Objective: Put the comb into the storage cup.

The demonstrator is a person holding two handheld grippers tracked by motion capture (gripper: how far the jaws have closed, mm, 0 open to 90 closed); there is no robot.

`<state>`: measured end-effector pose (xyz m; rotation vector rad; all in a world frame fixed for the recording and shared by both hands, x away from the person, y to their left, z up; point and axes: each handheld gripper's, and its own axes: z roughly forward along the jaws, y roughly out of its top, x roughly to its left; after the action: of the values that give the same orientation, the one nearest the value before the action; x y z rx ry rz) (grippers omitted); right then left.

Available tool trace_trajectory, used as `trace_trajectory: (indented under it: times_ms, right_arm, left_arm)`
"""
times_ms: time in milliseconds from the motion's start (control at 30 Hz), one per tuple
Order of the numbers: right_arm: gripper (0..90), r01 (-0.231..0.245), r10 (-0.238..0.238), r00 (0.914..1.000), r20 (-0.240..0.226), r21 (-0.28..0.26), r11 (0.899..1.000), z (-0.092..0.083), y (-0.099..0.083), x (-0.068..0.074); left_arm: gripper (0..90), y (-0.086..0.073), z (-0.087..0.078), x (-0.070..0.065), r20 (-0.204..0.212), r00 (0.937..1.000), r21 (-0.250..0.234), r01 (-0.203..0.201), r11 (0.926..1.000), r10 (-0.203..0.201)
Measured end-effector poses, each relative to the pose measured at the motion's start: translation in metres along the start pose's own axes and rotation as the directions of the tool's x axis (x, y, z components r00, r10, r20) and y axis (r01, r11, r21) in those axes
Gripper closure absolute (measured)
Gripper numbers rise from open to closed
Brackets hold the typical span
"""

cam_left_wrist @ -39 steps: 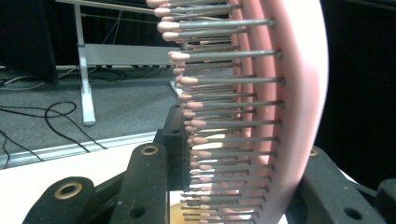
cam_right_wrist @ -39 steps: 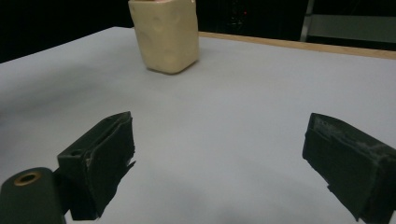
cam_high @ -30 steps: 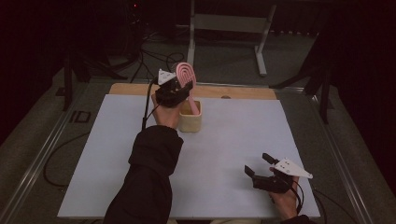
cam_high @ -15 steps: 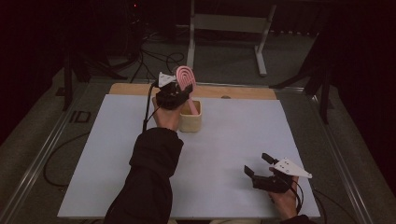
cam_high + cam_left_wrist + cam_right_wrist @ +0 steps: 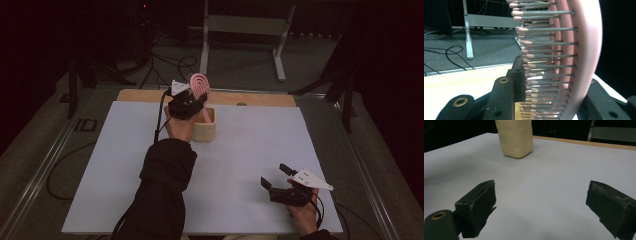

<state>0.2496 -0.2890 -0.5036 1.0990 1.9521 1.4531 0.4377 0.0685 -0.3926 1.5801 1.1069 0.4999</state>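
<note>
A pink hairbrush [image 5: 199, 85] stands upright with its handle down inside a cream cup [image 5: 204, 131] at the far middle of the white table [image 5: 250, 145]. My left gripper [image 5: 189, 104] is shut on the brush just above the cup's rim. In the left gripper view the brush's pink back [image 5: 584, 50] and its rows of bristles sit between the black jaws of my left gripper [image 5: 556, 85]. My right gripper [image 5: 275, 176] rests near the front right of the table, open and with nothing in it. In the right gripper view, my right gripper [image 5: 541, 205] points toward the cup [image 5: 516, 137].
A wooden strip [image 5: 260, 99] runs along the table's far edge. Behind it stand a white metal frame [image 5: 245, 25] and loose cables [image 5: 165, 62] on the floor. Metal rails [image 5: 45, 160] border the table at left and right.
The left gripper and the brush have sunk slightly toward the cup. The right gripper has stayed where it was.
</note>
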Motion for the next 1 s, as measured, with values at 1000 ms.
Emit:
trace_trajectory:
  times_ms: [1000]
  right_arm:
    - [8.8,-0.001,0.001,0.9999,-0.011,0.008,1.0,0.002,0.0,0.001]
  left_arm:
    - [64.3,-0.02,0.003,0.014,0.008,0.9975,0.023,0.07,0.9973,-0.07]
